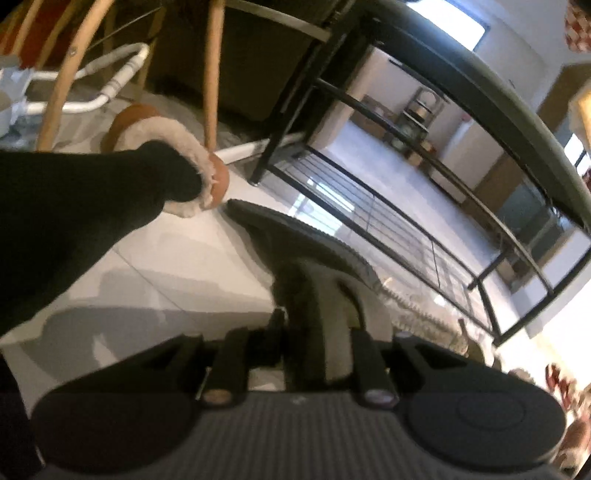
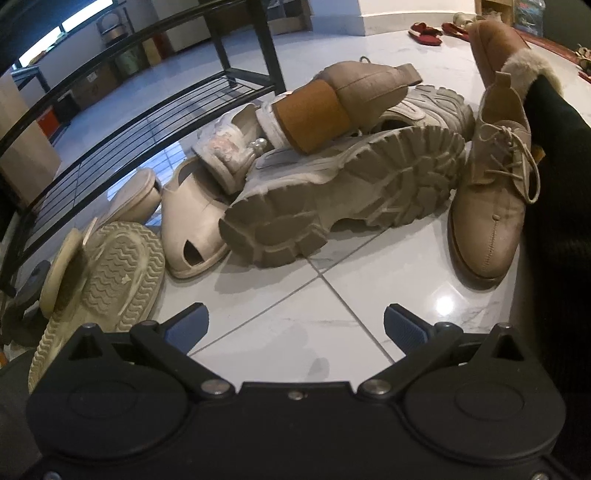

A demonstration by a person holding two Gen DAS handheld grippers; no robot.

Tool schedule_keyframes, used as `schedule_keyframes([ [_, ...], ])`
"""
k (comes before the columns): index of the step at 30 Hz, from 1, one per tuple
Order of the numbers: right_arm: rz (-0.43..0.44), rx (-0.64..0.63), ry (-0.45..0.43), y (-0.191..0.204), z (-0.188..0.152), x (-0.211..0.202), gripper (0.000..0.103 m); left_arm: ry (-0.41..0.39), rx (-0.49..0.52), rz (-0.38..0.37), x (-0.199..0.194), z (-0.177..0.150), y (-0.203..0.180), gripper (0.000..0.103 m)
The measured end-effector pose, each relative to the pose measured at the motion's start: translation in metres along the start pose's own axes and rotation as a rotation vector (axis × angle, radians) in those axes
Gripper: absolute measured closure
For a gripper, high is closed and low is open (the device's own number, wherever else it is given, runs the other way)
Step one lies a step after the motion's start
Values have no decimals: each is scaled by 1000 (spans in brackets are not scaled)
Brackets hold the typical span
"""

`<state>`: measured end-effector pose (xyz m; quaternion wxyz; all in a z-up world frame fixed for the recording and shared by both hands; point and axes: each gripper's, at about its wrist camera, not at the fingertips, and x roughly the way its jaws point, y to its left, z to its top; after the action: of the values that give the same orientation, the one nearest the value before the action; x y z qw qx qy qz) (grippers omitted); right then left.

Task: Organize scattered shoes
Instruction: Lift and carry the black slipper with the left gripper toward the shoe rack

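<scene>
My left gripper [image 1: 314,354] is shut on a dark grey shoe [image 1: 314,254], held above the white floor beside the black metal shoe rack [image 1: 406,229]. My right gripper [image 2: 295,325] is open and empty, low over the tiles in front of a pile of shoes. The pile holds a chunky grey sneaker [image 2: 343,192] on its side, a tan block-heel shoe [image 2: 332,107] on top, a beige lace-up shoe [image 2: 495,199] at right, a cream sandal [image 2: 192,225] and a cream shoe sole-up [image 2: 110,280] at left.
The person's black-sleeved leg [image 1: 74,214] in a tan fur-lined boot [image 1: 162,155] stands at the left; it also shows in the right wrist view [image 2: 554,184]. Wooden chair legs [image 1: 212,74] are behind. Red slippers [image 2: 428,31] lie far back. The rack's shelf [image 2: 129,136] is left of the pile.
</scene>
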<state>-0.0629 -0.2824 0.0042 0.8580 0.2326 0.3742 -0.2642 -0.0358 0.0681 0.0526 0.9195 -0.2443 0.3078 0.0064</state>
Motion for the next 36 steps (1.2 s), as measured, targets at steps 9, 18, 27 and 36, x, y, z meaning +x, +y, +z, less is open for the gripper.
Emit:
schedule_keyframes([
  [9, 0, 2, 2, 0, -1, -2, 0, 30, 205, 60, -2, -4, -21, 53],
  [18, 8, 3, 14, 0, -2, -2, 0, 81, 509, 288, -2, -12, -40, 8],
  [27, 1, 12, 18, -1, -1, -1, 0, -3, 257, 222, -21, 10, -12, 1],
  [36, 3, -1, 23, 1, -3, 0, 0, -10, 292, 256, -22, 8, -17, 1],
])
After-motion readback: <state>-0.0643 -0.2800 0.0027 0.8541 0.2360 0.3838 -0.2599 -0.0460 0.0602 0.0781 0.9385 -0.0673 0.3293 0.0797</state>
